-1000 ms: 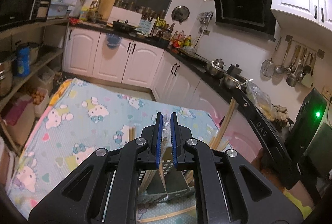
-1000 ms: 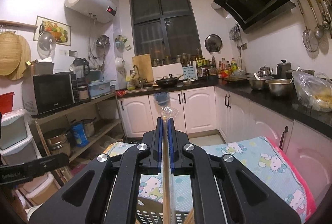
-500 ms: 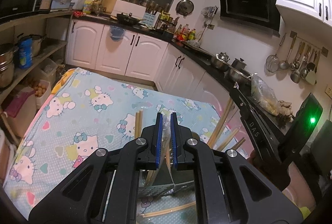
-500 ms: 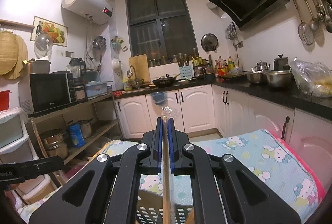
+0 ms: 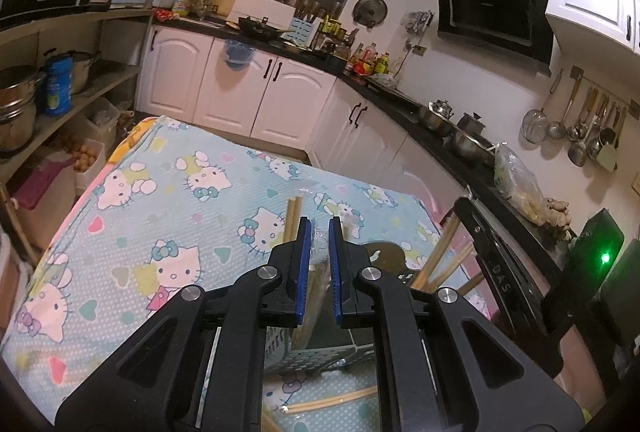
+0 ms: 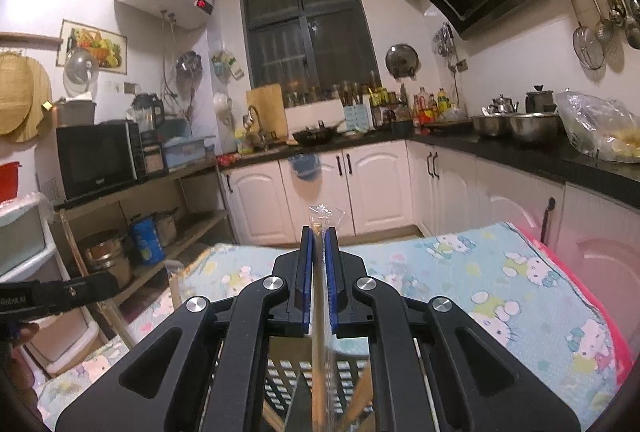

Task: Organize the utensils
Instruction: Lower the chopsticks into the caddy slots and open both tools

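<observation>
Left wrist view: we see the left gripper [image 5: 319, 264] with its blue-padded fingers [image 5: 303, 268] drawn close together around a pair of chopsticks in a clear plastic wrapper [image 5: 314, 274]. The wrapped pair runs down between the pads toward a grey slotted utensil basket [image 5: 308, 358], which sits directly below the fingers on the table with the cartoon-cat tablecloth [image 5: 168, 216]. We cannot tell whether the lower end is inside the basket. A second pair of bare wooden chopsticks [image 5: 293, 218] stands just left of the fingers, upright. Further chopsticks [image 5: 440, 258] lean at an angle to the right, beside a brown spoon-like utensil [image 5: 386, 256]. One loose chopstick [image 5: 332, 400] lies flat on the cloth in front of the basket. The right gripper [image 5: 516, 308] shows at the right edge as a black body only.

Right wrist view: we see the right gripper [image 6: 319, 272] with its pads clamped on a single wrapped chopstick [image 6: 319, 336], held upright. Its wrapper tip [image 6: 325, 213] sticks out above the fingers, and its lower length descends toward the slotted basket [image 6: 280, 380] beneath. Other wooden sticks [image 6: 360, 398] lean inside the basket to the right.
</observation>
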{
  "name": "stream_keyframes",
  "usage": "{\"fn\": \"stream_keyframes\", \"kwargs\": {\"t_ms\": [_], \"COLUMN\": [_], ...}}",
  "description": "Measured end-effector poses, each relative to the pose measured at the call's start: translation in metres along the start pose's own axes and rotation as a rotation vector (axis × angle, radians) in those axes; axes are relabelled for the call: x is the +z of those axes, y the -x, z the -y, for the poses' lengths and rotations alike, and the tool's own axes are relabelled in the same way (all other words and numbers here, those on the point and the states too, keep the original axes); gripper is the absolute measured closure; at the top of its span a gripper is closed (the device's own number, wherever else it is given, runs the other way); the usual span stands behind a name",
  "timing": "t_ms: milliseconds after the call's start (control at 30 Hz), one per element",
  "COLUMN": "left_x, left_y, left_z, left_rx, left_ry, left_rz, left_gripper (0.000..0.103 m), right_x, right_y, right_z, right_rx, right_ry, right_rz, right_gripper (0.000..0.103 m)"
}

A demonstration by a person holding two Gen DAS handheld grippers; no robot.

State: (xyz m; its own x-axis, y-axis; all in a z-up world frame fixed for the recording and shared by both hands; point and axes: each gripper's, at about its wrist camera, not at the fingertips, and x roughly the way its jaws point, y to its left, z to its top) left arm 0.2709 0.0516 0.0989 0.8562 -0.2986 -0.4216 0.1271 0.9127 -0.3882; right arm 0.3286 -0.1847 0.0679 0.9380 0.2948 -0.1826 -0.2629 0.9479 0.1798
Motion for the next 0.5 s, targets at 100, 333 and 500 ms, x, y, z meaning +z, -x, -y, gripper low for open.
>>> {"fn": "stream_keyframes", "kwargs": {"t_ms": [100,333,500], "left_x": [-0.001,-0.004,-0.008], "left_y": [0.001,0.004,0.007], "left_z": [-0.004,-0.013,-0.015], "left_rx": [0.006,0.020,0.024], "left_ry": [0.012,0.029,0.034], "left_rz": [-0.002,-0.009,-0.019], "left_gripper": [0.092,0.081,0.074], "right_x": [0.000,0.001,-0.001], "right_y": [0.003,0.009,0.017], "right_z": [-0.001,-0.002,-0.007], "right_rx": [0.001,0.011,0.015], "right_ry": [0.007,0.011,0.034], "right_rz": [-0.032,-0.096,-0.130], "right_gripper": [0.095,0.088,0.083]}}
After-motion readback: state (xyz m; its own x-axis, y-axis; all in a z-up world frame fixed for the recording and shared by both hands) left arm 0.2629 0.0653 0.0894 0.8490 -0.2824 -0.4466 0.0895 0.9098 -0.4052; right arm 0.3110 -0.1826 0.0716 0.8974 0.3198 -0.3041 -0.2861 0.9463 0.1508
